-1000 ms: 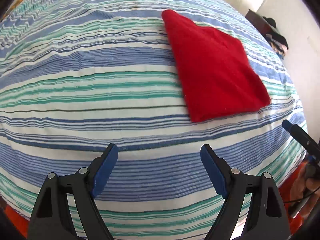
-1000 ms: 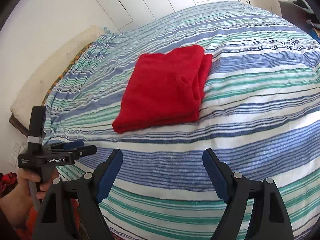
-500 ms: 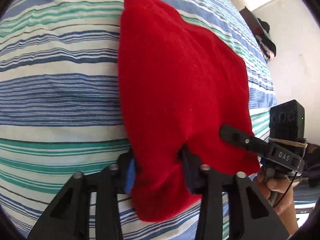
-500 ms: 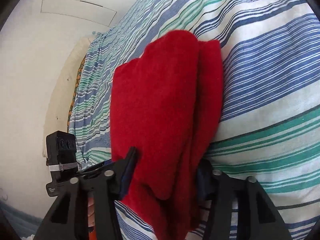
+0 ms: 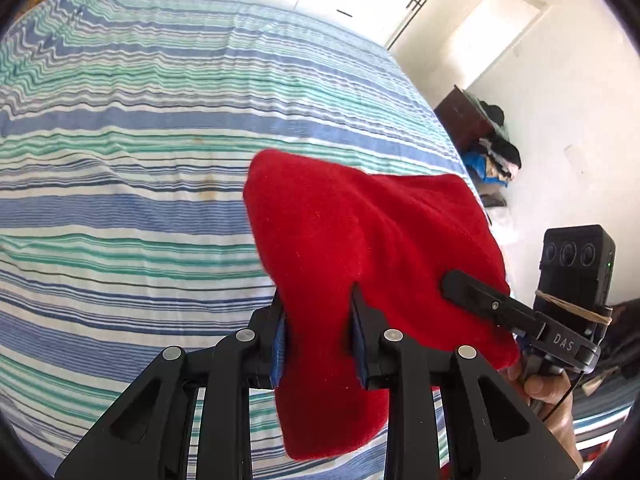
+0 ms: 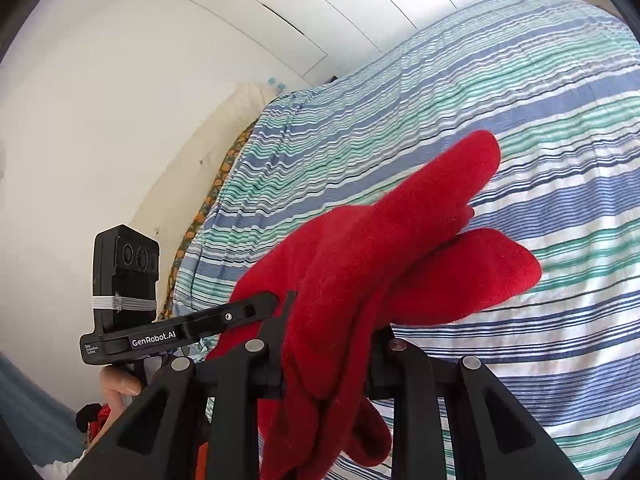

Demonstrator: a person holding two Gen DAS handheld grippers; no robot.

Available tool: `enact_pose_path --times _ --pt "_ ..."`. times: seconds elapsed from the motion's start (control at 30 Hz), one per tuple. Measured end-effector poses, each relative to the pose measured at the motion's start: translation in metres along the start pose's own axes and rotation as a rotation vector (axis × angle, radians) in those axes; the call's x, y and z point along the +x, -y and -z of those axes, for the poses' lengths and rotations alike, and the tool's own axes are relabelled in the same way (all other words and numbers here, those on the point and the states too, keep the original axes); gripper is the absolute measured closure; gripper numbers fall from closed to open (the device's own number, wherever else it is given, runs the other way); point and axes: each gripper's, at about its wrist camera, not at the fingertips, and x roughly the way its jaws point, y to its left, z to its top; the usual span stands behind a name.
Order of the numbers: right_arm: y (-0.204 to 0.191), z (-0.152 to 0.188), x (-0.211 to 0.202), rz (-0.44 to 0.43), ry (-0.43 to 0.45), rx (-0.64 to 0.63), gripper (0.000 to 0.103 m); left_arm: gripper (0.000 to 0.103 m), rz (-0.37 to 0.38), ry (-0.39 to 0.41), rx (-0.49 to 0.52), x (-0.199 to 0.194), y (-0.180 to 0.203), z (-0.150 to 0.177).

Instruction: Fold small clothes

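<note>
Above striped bedspread (image 5: 140,160), red garment (image 5: 360,240) pinched in both narrowed, closing claws: left claw (image 5: 318,340), right claw (image 6: 328,360)

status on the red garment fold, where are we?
Done: the red garment looks already folded into a thick bundle. In hand: the left gripper and right gripper each clamp one of its edges, jaws closing on the cloth, and it appears lifted off the striped bedsheet. Left: set it down flat and release; whether another fold is needed is unclear.
</note>
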Motion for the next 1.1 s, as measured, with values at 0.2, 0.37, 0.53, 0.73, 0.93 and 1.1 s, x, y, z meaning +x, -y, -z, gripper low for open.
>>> enact_pose_path --times 0.2,0.37,0.53,0.73,0.93,1.1 --pt "0.016 0.071 0.033 0.021 -0.107 0.085 0.066 0.050 -0.225 -0.095 0.023 0.035 -0.043 0.102" --pt "0.048 0.188 0.019 0.335 -0.236 0.032 0.048 0.044 -0.353 -0.139 0.076 0.016 -0.046 0.251" --pt "0.009 0.247 -0.051 0.521 -0.181 -0.084 0.011 0.023 -0.524 -0.062 0.174 -0.031 -0.008 0.308" --pt "-0.075 0.267 -0.106 0.655 -0.042 -0.251 0.001 0.003 -0.538 0.088 0.160 -0.087 0.008 0.298" --pt "-0.120 0.272 -0.114 0.729 -0.007 -0.349 0.001 0.003 -0.658 0.100 0.136 -0.108 0.008 0.293" --pt "-0.136 0.278 -0.105 0.737 -0.044 -0.393 0.001 0.003 -0.635 0.072 0.059 -0.119 -0.001 0.296"
